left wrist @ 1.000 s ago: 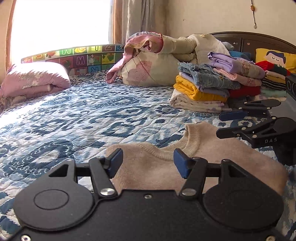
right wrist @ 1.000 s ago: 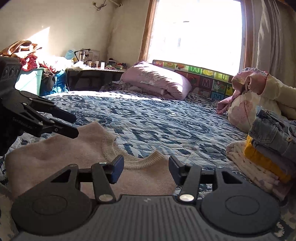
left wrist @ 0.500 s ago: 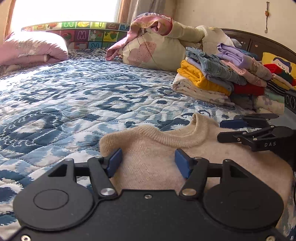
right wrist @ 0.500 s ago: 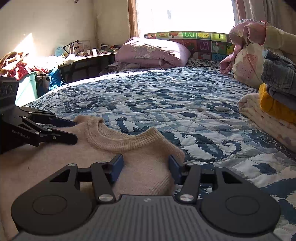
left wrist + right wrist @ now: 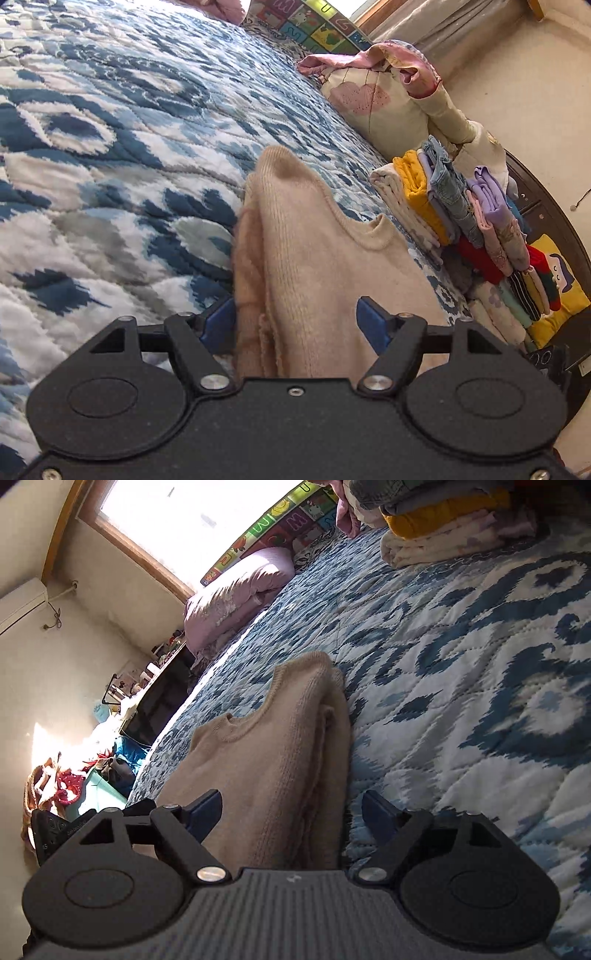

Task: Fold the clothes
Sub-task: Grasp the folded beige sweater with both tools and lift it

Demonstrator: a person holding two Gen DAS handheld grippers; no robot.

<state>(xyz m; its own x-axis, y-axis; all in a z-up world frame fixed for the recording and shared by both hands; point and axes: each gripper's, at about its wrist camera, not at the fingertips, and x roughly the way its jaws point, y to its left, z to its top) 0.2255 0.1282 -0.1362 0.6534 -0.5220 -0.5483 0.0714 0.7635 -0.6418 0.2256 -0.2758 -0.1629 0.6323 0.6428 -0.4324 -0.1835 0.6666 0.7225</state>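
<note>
Sweater (image 5: 314,258): beige knit, lying on the quilt (image 5: 110,147), folded, with a doubled side edge toward each gripper and the ribbed neckline facing the far side of the bed.
Left gripper (image 5: 297,321): rolled on its side over the sweater's left edge; jaws have just been opening and stand wide. The folded edge lies between them. The left blue pad sits just beside the knit, the right one stands clear of it, so nothing is clamped.
Right gripper (image 5: 291,808): also rolled, at the sweater's opposite edge; jaws have just been opening and stand wide. The fold lies between the pads, with a gap on both sides, so nothing is gripped.
Left gripper in the right view: its dark body shows at the lower left, beyond the sweater.
Stack (image 5: 454,206): folded clothes, piled on the bed beyond the sweater, well apart from it.
Pillow (image 5: 236,590): pink, at the window end of the bed.
</note>
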